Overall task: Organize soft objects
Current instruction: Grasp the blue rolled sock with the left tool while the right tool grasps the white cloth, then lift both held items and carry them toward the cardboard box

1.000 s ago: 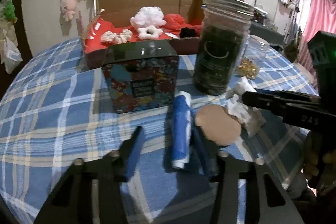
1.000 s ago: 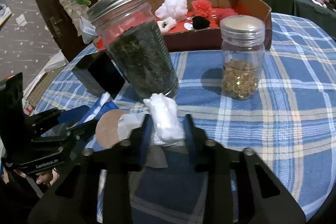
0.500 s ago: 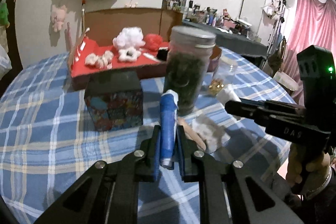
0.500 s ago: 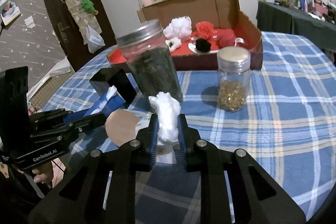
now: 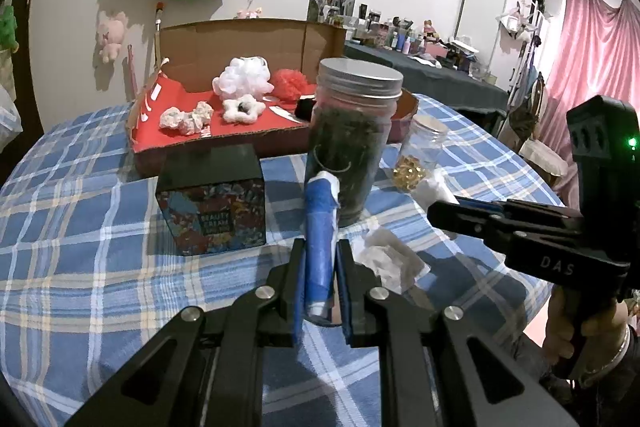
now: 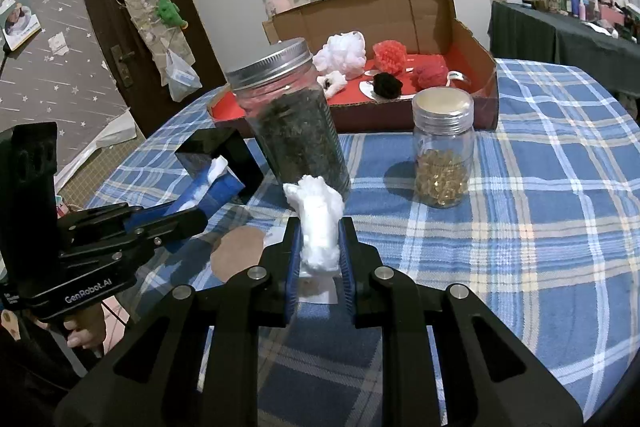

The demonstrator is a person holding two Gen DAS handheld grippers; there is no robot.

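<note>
My left gripper (image 5: 320,267) is shut on a blue roll with white stuffing (image 5: 319,231) and holds it above the checked tablecloth; the roll also shows in the right wrist view (image 6: 212,187). My right gripper (image 6: 319,255) is shut on a white cotton wad (image 6: 320,223), lifted off the table. A cardboard box with a red floor (image 5: 176,131) at the back holds a white pouf (image 5: 244,81), a red pouf (image 5: 290,83), white fluffy pieces (image 5: 186,115) and a black ball (image 6: 387,85).
A tall jar of dark leaves (image 5: 350,143) and a small jar of golden beads (image 6: 442,155) stand mid-table. A black patterned box (image 5: 212,201) is to the left. A tan round pad (image 6: 236,253) and crumpled white wrap (image 5: 384,259) lie below the grippers.
My left gripper closed on the blue roll and lifted it. My right gripper, holding the white wad, rose and pulled back from the jars.
</note>
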